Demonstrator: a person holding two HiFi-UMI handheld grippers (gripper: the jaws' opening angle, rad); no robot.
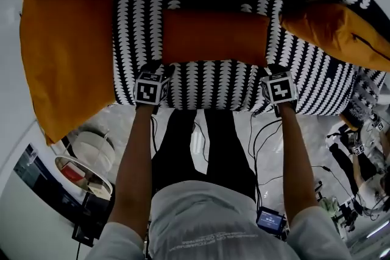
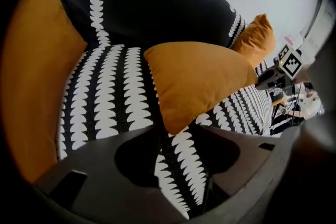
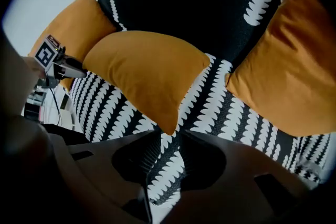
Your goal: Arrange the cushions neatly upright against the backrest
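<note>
**A:** Head view, straight down on the patterned sofa: three orange cushions. The big left cushion is at the seat's left end, the middle cushion against the backrest, and the right cushion at the far right, tilted.

**B:** Only the gripper views show jaws. The left gripper and right gripper both gape wide and empty, with seat fabric between and the middle cushion's corner just beyond.

**A:** Nearer, pale floor, cables beside the person's legs

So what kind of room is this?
Probably a test room or studio, not a real home: there's a black-and-white sofa with orange cushions, but loose cables trail over the shiny white floor.
</note>
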